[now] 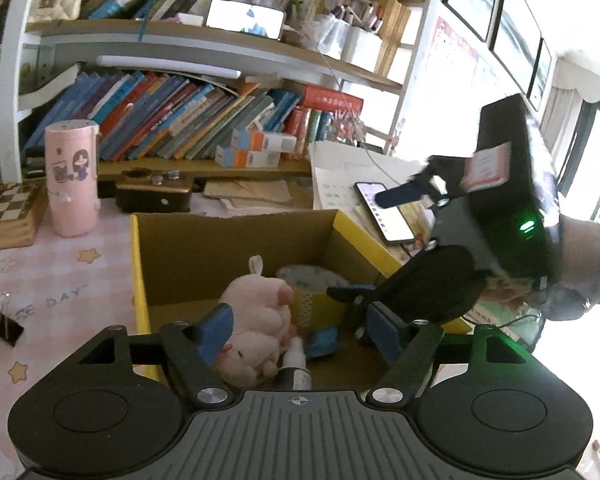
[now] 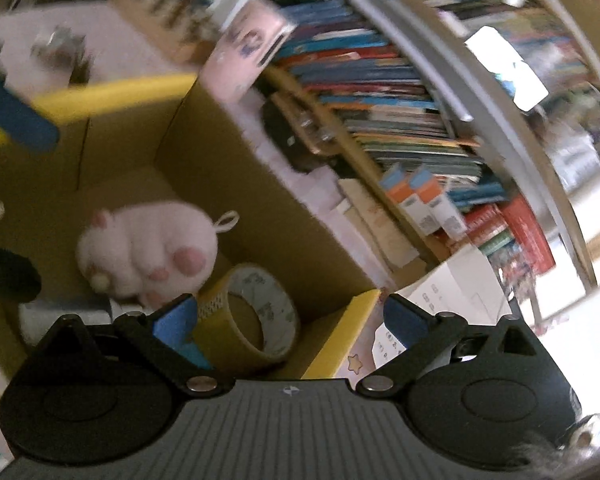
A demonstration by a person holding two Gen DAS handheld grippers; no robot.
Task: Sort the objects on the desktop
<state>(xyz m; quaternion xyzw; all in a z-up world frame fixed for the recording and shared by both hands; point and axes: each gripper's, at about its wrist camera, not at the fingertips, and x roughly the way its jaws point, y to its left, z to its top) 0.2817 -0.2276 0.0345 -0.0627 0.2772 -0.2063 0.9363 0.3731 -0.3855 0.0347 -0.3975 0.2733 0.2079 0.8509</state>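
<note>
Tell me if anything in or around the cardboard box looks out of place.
Nothing looks spilled or damaged. In the cardboard box the pink plush toy lies tumbled against the tape roll. A binder clip sits loose on the tablecloth, unsorted.

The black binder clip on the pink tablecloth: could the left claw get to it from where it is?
Probably yes. The binder clip lies in the open outside the cardboard box, with nothing over it. The left claw stands open and empty above the box, so it would only need to swing sideways.
</note>
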